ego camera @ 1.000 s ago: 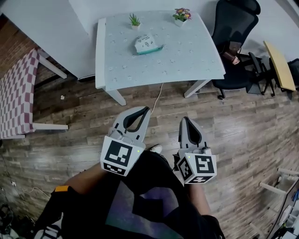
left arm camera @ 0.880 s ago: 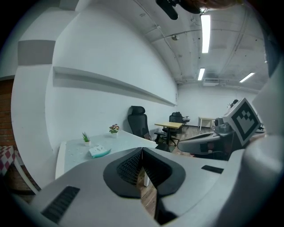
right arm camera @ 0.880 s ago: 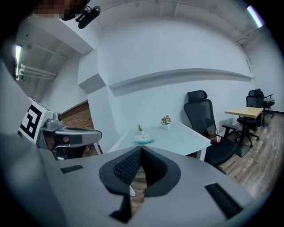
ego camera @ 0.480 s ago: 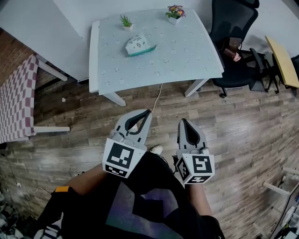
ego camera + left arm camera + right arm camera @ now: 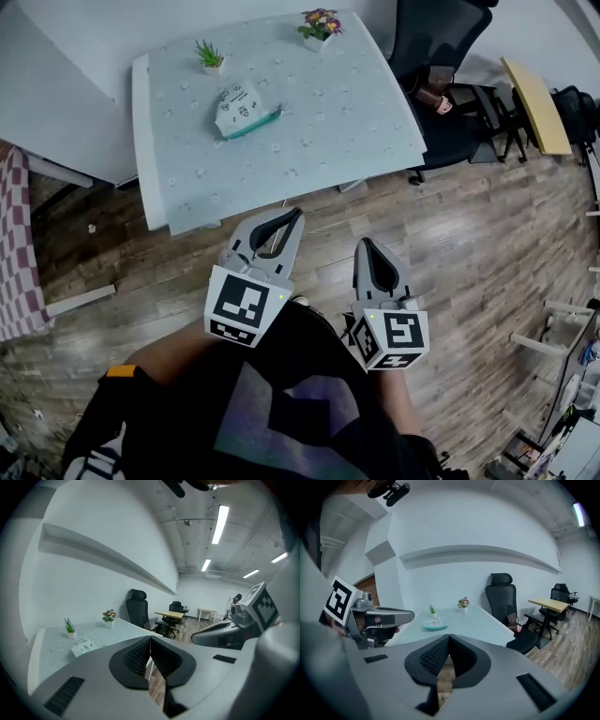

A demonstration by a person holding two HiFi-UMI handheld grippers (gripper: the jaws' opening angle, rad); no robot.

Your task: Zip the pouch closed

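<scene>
A white pouch with a teal zip edge lies on the pale table; it also shows small in the left gripper view as the pouch and in the right gripper view as the pouch. My left gripper is shut and empty, held over the wooden floor just short of the table's near edge. Beside it my right gripper is also shut with nothing between its fingertips. Both point toward the table, well apart from the pouch.
A small green plant and a flower pot stand at the table's far edge. A black office chair sits right of the table, a wooden desk beyond. A checked bench is at left.
Both grippers and the person have moved forward toward the table; the table and pouch have shifted left and nearer in the head view. Both grippers stay shut.
</scene>
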